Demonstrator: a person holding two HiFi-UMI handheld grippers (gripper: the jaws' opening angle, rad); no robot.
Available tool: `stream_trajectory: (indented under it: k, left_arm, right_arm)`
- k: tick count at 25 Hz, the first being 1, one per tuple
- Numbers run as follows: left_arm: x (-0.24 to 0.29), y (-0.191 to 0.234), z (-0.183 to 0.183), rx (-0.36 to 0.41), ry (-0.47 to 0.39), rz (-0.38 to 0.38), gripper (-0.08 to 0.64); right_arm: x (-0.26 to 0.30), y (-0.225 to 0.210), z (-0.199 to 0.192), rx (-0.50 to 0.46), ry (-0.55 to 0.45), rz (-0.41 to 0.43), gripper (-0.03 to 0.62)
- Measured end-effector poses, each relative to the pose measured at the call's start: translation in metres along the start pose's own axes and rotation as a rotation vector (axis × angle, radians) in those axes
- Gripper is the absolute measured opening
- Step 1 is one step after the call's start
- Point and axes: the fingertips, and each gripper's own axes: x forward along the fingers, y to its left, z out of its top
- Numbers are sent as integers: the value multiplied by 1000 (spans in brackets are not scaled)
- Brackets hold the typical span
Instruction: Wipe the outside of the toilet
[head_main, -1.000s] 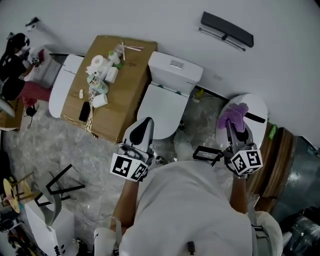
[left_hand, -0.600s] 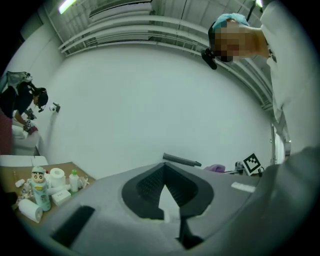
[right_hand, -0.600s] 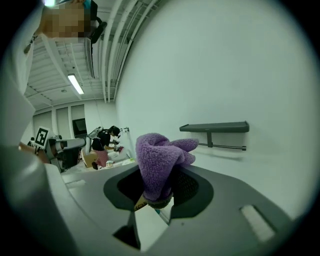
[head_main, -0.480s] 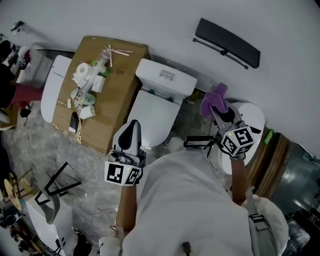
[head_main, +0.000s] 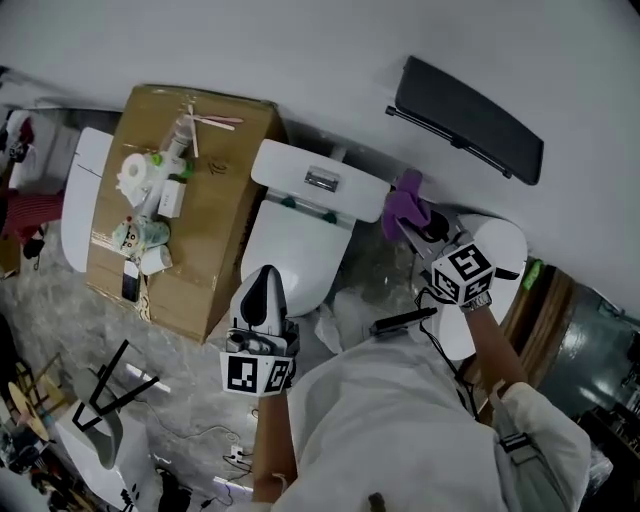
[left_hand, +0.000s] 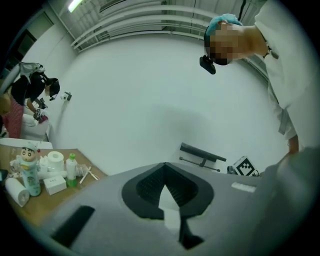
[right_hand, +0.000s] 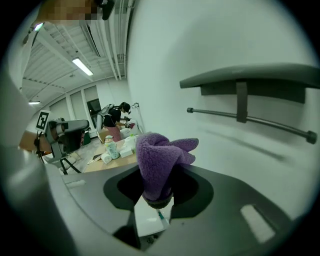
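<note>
- Head view: white toilet (head_main: 300, 245) set against the pale wall (head_main: 250, 50), lid down, tank (head_main: 318, 180) at the back with a flush button on top.
- Purple cloth (head_main: 402, 203) bunched just beside the right end of the tank, about level with its top. Contact with the porcelain not readable from above.
- Right gripper (head_main: 415, 222) reaching forward toward the wall, to the right of the toilet, marker cube (head_main: 462, 272) trailing behind the jaws.
- Right gripper view: jaws clamped on the lower end of the cloth, the rest standing up above them in a fluffy wad.
- Left gripper (head_main: 264, 285) held low near the front left edge of the bowl, pointing toward the wall, well apart from the cloth.
- Left gripper view: jaws pressed together with nothing between them.
- Cardboard box (head_main: 215, 230) just left of the toilet, carrying a toilet roll (head_main: 133, 172), a green-capped bottle (left_hand: 72, 170) and other small packets and bottles.
- Black shelf (head_main: 468, 115) fixed to the wall above and right of the tank, with a thin rail (right_hand: 250, 121) beneath it.
- White rounded fixture (head_main: 505, 245) on the floor right of the toilet, partly under the right gripper.
- Floor (head_main: 190, 370) covered in crinkled clear sheeting.
- Person (left_hand: 30, 92) at the far left of the left gripper view, bent over something beyond the box.
</note>
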Motion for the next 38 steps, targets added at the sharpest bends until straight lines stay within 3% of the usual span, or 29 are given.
stream_trajectory:
  k: [7, 13, 18, 24, 32, 38]
  left_arm:
    - [47, 49, -62, -44, 44, -61, 6]
    - [75, 80, -117, -57, 82, -117, 5]
    - [95, 103, -140, -46, 65, -135, 5]
    - [105, 131, -162, -57, 21, -96, 5]
    - [88, 151, -167, -113, -22, 8, 5]
    - [79, 154, -159, -126, -46, 42, 5]
  right_arm:
    - [91, -5, -17, -101, 52, 65, 133]
    - [158, 0, -19, -84, 18, 108, 132]
    - [206, 9, -6, -131, 14, 154, 133]
    - [278, 23, 13, -166, 64, 229, 133]
    - [344, 39, 24, -219, 163, 247, 133]
    - [380, 34, -4, -278, 289, 244, 132]
